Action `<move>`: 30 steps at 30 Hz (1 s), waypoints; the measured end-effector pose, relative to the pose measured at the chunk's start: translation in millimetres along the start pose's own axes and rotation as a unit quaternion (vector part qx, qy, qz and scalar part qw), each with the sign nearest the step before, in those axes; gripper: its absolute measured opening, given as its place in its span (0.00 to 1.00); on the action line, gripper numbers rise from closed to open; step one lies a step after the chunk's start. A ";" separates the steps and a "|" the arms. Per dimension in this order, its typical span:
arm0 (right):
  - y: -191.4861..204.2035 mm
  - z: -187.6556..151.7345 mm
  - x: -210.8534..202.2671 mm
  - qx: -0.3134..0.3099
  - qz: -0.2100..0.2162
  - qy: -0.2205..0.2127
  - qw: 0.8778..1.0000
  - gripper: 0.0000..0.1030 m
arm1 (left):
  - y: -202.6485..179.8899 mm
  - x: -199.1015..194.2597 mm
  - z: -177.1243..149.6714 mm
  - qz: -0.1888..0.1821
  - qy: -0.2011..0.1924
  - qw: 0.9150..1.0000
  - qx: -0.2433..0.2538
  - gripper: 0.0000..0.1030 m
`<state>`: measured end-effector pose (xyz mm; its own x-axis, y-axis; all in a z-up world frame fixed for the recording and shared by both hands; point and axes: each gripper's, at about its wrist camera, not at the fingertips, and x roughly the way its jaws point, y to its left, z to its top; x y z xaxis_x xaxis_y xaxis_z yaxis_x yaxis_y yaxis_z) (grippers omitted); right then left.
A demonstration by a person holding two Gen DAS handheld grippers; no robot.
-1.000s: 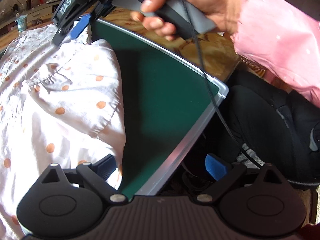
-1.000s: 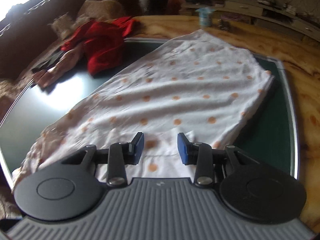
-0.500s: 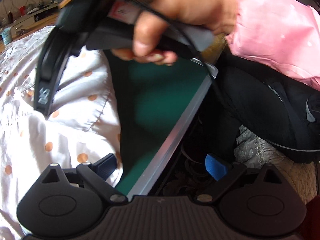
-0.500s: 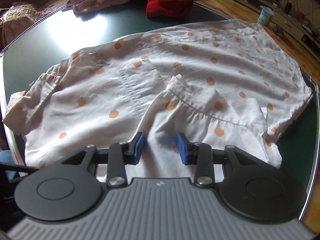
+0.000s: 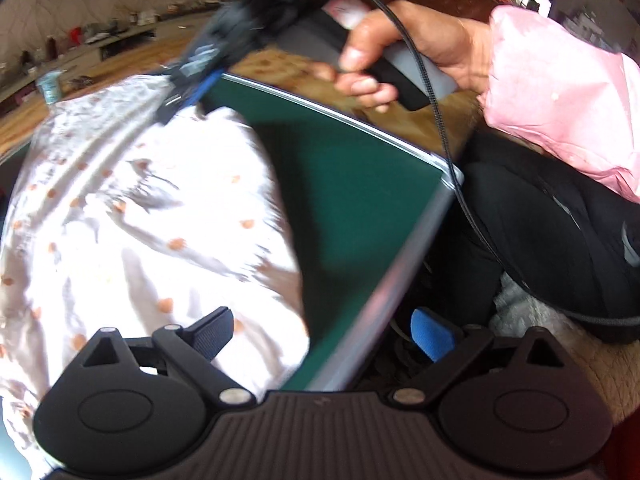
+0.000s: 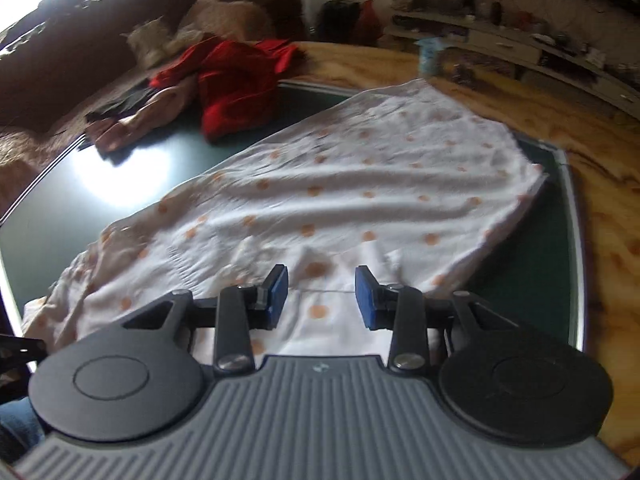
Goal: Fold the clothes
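- My left gripper [image 5: 320,334] hung with jaws wide, straddling the worktop [image 5: 352,184] edge beside the polka-dot shirt [image 5: 132,216].
- My right gripper [image 6: 322,294] hovered, jaws narrowly parted, over its hem; a shallow bite might slip, dragging the spread cloth askew.

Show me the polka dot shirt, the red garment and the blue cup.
polka dot shirt [image 6: 340,196], right wrist view, middle of the spread fabric.
red garment [image 6: 236,84], right wrist view, centre of the heap.
blue cup [image 6: 429,56], right wrist view, its side.
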<state>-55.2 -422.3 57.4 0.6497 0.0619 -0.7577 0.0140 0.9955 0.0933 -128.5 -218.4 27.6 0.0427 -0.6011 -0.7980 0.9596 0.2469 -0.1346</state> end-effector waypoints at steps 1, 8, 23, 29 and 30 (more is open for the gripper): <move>-10.8 3.1 2.8 0.001 -0.003 0.002 1.000 0.42 | 7.4 4.1 3.0 0.008 0.003 1.000 -0.021 0.96; -42.0 16.7 49.3 -0.007 0.047 0.065 0.997 0.46 | 72.2 10.8 23.0 0.056 0.010 0.987 -0.148 0.95; -70.1 11.5 83.7 0.025 0.156 0.097 0.983 0.43 | 101.3 44.6 36.4 0.055 -0.011 0.972 -0.228 0.85; -71.5 10.1 80.4 0.023 0.148 0.083 0.985 0.15 | 105.7 43.6 36.0 0.072 -0.021 0.968 -0.240 0.62; -70.9 10.3 78.9 0.022 0.148 0.079 0.986 0.15 | 107.7 43.0 35.6 0.074 -0.022 0.967 -0.243 0.55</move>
<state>2.9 -488.8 -2.3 0.5041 0.3630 -0.7837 -0.1235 0.9283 0.3506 -13.5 -244.7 -0.3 0.1911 -0.5604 -0.8059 0.6982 0.6547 -0.2897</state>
